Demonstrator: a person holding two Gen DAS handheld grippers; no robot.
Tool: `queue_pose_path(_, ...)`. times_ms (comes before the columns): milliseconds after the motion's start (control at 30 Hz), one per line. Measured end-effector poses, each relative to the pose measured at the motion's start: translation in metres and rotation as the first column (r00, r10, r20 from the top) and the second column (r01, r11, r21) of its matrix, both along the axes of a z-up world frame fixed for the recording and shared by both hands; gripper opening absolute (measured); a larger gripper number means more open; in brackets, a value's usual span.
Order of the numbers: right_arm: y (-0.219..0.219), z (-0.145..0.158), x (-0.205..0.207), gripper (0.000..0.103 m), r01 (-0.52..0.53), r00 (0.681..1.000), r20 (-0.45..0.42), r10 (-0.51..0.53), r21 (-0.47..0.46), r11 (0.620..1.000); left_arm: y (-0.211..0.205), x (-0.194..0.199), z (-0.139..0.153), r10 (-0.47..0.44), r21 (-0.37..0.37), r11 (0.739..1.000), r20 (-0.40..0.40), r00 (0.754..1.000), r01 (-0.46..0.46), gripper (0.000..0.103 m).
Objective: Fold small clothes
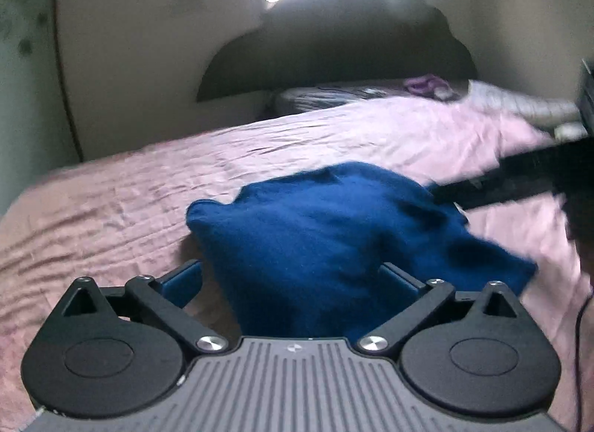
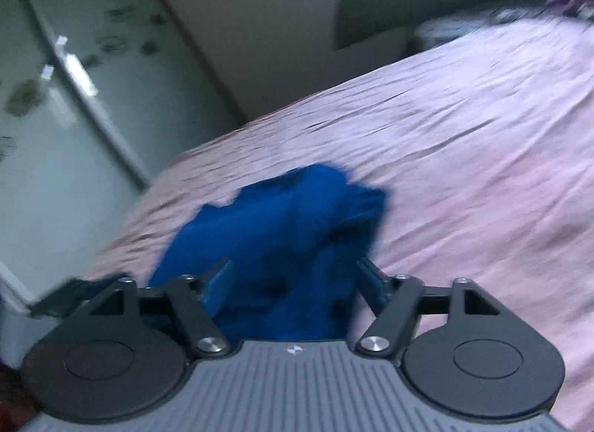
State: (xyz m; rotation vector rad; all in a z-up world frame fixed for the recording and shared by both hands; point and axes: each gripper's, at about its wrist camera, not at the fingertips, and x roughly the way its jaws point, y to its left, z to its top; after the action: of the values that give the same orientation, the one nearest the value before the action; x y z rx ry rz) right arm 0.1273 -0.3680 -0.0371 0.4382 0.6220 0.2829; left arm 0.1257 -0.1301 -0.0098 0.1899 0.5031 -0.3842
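Note:
A dark blue garment (image 1: 334,239) lies bunched on the pink bedspread (image 1: 130,201), its near part running in between my left gripper's (image 1: 291,276) wide-apart fingers (image 1: 183,278). The pads stand clear of the cloth, so the left gripper is open. In the right wrist view the same blue garment (image 2: 282,231) sits crumpled between my right gripper's (image 2: 295,278) spread fingers (image 2: 219,279), which do not pinch it. A black bar, probably the right gripper, enters the left wrist view from the right and reaches the cloth's far edge. Both views are blurred.
The pink bedspread (image 2: 464,157) stretches far to the right. Pillows (image 1: 334,96) and a purple garment (image 1: 423,84) lie at the head by a dark headboard (image 1: 334,53). Pale wardrobe doors (image 2: 55,116) stand beyond the bed's left edge. A thin cable (image 1: 579,339) hangs at right.

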Motion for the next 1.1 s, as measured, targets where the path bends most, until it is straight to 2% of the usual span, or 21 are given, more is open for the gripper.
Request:
queue_pose_path(67, -0.008, -0.001, 0.002, 0.073, 0.009, 1.000, -0.008, -0.009, -0.013, 1.000, 0.009, 0.012, 0.001, 0.024, -0.059, 0.998, -0.050, 0.998, -0.027, 0.102)
queue_pose_path(200, -0.023, -0.015, 0.015, 0.073, -0.028, 0.998, -0.055, 0.033, 0.096, 0.995, 0.029, 0.040, -0.004, 0.011, -0.206, 0.977, -0.208, 0.978, -0.055, 0.102)
queue_pose_path(300, -0.027, -0.026, 0.029, 0.073, -0.089, 0.992, -0.072, 0.105, 0.189, 0.978, 0.043, 0.065, -0.014, -0.043, -0.339, 0.937, -0.346, 0.937, -0.082, 0.102)
queue_pose_path(367, -0.028, -0.035, 0.040, 0.073, -0.134, 0.985, -0.073, 0.157, 0.254, 0.958, 0.051, 0.082, -0.024, -0.085, -0.424, 0.898, -0.424, 0.902, -0.115, 0.102)
queue_pose_path(400, -0.027, -0.039, 0.045, 0.073, -0.161, 0.980, -0.067, 0.188, 0.283, 0.945, 0.055, 0.087, -0.027, -0.098, -0.460, 0.879, -0.434, 0.896, -0.127, 0.102)
queue_pose_path(533, -0.018, -0.045, 0.062, 0.073, -0.251, 0.961, -0.031, 0.275, 0.318, 0.914, 0.055, 0.097, -0.032, -0.136, -0.523, 0.843, -0.429, 0.893, -0.123, 0.102)
queue_pose_path(600, -0.011, -0.044, 0.067, 0.071, -0.276, 0.955, -0.018, 0.297, 0.313, 0.909, 0.052, 0.096, -0.034, -0.131, -0.522, 0.845, -0.412, 0.902, -0.115, 0.101)
queue_pose_path(633, -0.008, -0.044, 0.069, 0.067, -0.279, 0.955, -0.013, 0.298, 0.308, 0.910, 0.046, 0.095, -0.033, -0.129, -0.506, 0.857, -0.402, 0.907, -0.102, 0.100)
queue_pose_path(700, -0.002, -0.046, 0.073, 0.043, -0.256, 0.960, -0.034, 0.277, 0.292, 0.922, 0.041, 0.092, -0.031, -0.115, -0.472, 0.877, -0.386, 0.915, -0.089, 0.093)
queue_pose_path(767, -0.002, -0.050, 0.074, 0.037, -0.227, 0.966, -0.047, 0.254, 0.312, 0.922, 0.039, 0.089, -0.031, -0.078, -0.429, 0.898, -0.376, 0.923, -0.099, 0.069)
queue_pose_path(800, -0.002, -0.050, 0.074, 0.035, -0.219, 0.968, -0.047, 0.246, 0.317, 0.923, 0.041, 0.088, -0.030, -0.070, -0.425, 0.899, -0.374, 0.925, -0.103, 0.067)
queue_pose_path(867, 0.001, -0.049, 0.070, 0.032, -0.201, 0.973, -0.049, 0.227, 0.314, 0.928, 0.046, 0.087, -0.029, -0.061, -0.443, 0.889, -0.375, 0.925, -0.121, 0.051)
queue_pose_path(933, 0.006, -0.044, 0.068, 0.030, -0.183, 0.976, -0.054, 0.209, 0.312, 0.932, 0.049, 0.085, -0.025, -0.053, -0.442, 0.889, -0.359, 0.932, -0.120, 0.042)
queue_pose_path(1100, 0.027, -0.015, 0.072, 0.029, -0.196, 0.978, -0.015, 0.208, 0.279, 0.940, 0.054, 0.075, -0.001, -0.022, -0.405, 0.908, -0.289, 0.957, -0.102, 0.037)
